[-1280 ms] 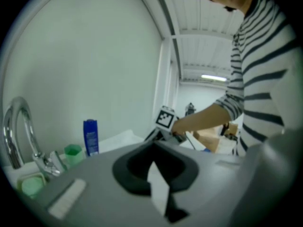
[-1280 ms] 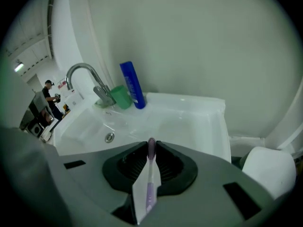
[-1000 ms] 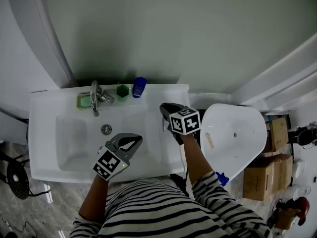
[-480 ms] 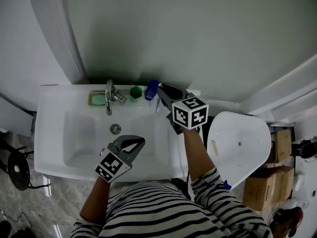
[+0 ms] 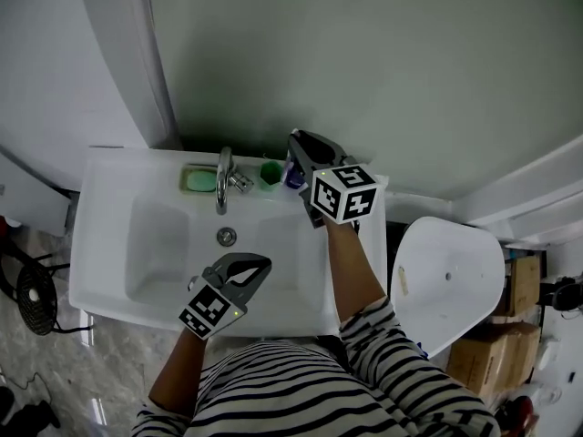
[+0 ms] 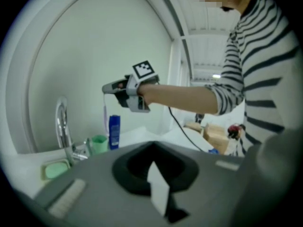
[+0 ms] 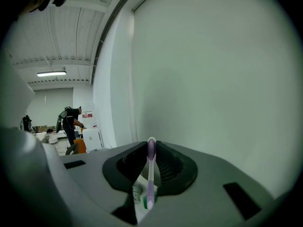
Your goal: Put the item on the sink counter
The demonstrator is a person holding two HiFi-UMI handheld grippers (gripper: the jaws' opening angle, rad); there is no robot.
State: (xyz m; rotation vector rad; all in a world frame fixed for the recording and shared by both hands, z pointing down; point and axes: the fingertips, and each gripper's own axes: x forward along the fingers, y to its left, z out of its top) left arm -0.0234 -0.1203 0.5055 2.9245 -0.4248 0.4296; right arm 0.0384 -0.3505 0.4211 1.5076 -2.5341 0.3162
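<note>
You're in the carry-to-place step. Your right gripper [image 7: 151, 148] is clamped on the purple toothbrush [image 7: 150, 174]: handle pinched btw the pads, bristle head up at the jaw tips, tail hanging down out of the grip. In the head view that gripper sits over the back ledge of the sink counter [image 5: 137, 167], right-hand end, above the green cup [image 5: 271, 173] & the blue bottle [image 6: 114, 131]. The left gripper view shows the tail pointing down at the cup, not in it as far as I can tell, i.e. nothing set down yet. Your left gripper [image 5: 250, 267] is squeezed fully closed w/ nothing in it, parked over the front of the basin [image 5: 173, 244], out of the way.

Nxt move, as I judge it: bring the right hand down to the ledge. Bare spots look scarce back there, w/ soap dish [image 5: 199, 180], tap [image 5: 224, 176], cup & bottle all in a row. So pick either the cup (tail first, brush upright) or the flat strip right of the bottle. Line up over the target first, go slow so the tail doesn't knock cup or bottle, & let go only once the brush rests on smth. Left hand needn't do anything.
</note>
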